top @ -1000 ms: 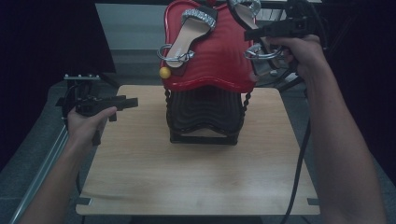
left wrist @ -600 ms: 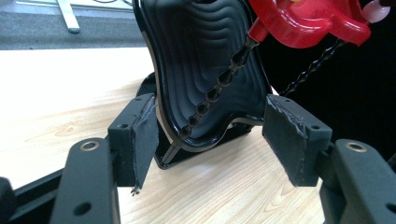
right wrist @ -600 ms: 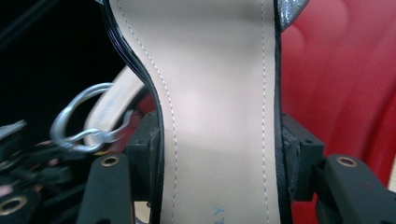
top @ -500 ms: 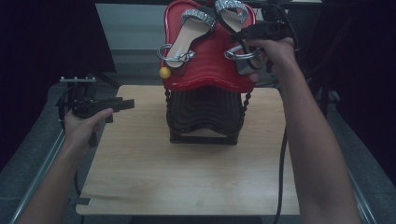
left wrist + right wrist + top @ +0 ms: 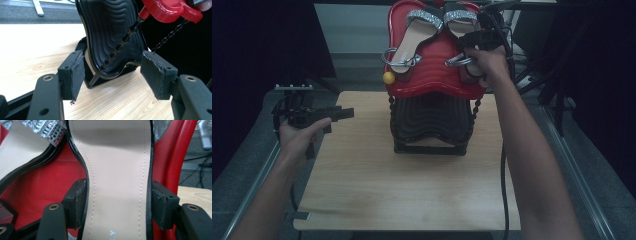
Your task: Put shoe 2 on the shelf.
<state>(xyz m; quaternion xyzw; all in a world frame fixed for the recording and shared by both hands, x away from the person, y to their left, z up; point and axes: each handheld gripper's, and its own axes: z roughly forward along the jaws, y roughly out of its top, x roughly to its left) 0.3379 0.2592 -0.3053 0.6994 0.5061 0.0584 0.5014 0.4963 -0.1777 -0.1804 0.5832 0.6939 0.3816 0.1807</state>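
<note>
The right sandal (image 5: 117, 182) lies between the right tongs (image 5: 120, 202), whose jaws have just been opening.

A pale wooden worktop (image 5: 412, 195) sits on a grey floor (image 5: 607, 165). At its far middle stands a black ribbed stand (image 5: 430, 122), flanked by two beaded black chains (image 5: 475, 111). A small yellow ball (image 5: 388, 78) hangs at the left. Behind, a light panel (image 5: 352, 30) backs the scene, and dark cables (image 5: 542, 75) tangle at the far right.
</note>
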